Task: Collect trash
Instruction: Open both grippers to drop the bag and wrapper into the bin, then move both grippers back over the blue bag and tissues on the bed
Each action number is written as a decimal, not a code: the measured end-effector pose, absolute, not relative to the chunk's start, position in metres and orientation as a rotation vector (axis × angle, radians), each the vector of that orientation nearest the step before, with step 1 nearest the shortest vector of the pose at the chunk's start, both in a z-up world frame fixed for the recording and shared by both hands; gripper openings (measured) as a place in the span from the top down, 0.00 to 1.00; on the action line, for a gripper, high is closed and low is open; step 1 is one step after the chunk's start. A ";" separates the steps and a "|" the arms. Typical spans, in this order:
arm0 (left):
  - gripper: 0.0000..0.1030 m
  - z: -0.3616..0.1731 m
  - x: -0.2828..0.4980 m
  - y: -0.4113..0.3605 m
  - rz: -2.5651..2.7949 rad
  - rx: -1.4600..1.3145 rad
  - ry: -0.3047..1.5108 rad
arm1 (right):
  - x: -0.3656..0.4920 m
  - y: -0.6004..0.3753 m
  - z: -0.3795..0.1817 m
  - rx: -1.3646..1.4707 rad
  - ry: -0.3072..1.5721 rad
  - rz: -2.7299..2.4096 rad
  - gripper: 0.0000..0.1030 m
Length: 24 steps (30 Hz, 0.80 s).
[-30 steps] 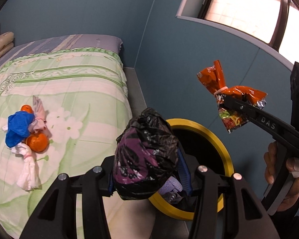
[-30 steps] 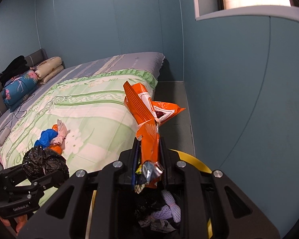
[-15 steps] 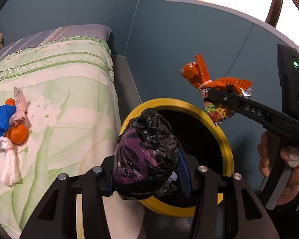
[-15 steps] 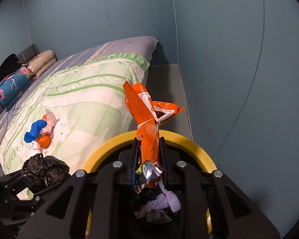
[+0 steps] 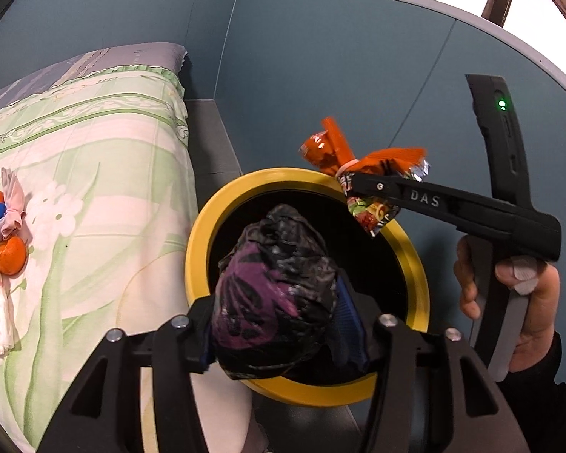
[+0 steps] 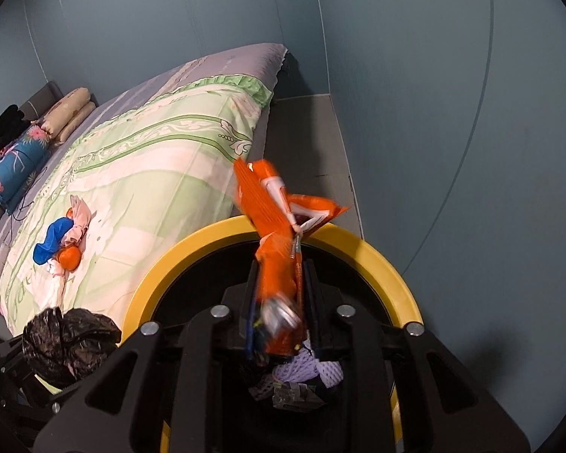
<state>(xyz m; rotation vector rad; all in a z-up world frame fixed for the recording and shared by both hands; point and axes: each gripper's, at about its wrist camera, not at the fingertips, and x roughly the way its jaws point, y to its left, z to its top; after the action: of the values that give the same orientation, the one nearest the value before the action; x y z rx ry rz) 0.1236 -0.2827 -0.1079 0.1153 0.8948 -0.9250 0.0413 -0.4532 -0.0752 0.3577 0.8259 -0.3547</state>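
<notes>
My left gripper [image 5: 273, 324] is shut on a crumpled black plastic bag [image 5: 275, 294] and holds it over the near rim of the yellow-rimmed black bin [image 5: 196, 241]. My right gripper [image 6: 279, 294] is shut on an orange snack wrapper [image 6: 275, 234] and holds it over the bin [image 6: 366, 249]; it also shows in the left wrist view [image 5: 352, 185] above the bin's far rim. The wrapper looks blurred in the right wrist view. Netting and scraps [image 6: 305, 373] lie in the bin. The black bag shows in the right wrist view [image 6: 68, 343] at lower left.
The bed [image 5: 94, 151] with a green floral cover lies left of the bin. On it sit a blue, pink and white bundle with orange fruit [image 5: 3, 241], also in the right wrist view [image 6: 64, 238]. Pillows [image 6: 19, 151] lie at the head. Blue walls close in behind and right.
Both grippers have moved forward and tilted down over the bin, each still holding its trash. The bin's rim now fills more of both views.
</notes>
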 end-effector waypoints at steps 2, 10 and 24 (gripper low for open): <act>0.36 -0.107 0.122 -0.281 -0.929 0.105 0.890 | 0.040 -0.456 -0.075 0.366 0.822 -0.363 0.66; 0.32 -0.097 0.121 -0.271 -0.900 0.100 0.867 | 0.034 -0.464 -0.070 0.383 0.802 -0.379 0.65; 0.21 -0.067 0.159 -0.221 -0.750 0.059 0.798 | 0.032 -0.457 -0.038 0.393 0.668 -0.338 0.52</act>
<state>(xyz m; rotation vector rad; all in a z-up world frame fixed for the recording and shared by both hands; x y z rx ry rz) 0.1585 -0.2214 -0.0671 0.0592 0.7977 -0.7503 0.0319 -0.4574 -0.0381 0.3926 0.6678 -0.3380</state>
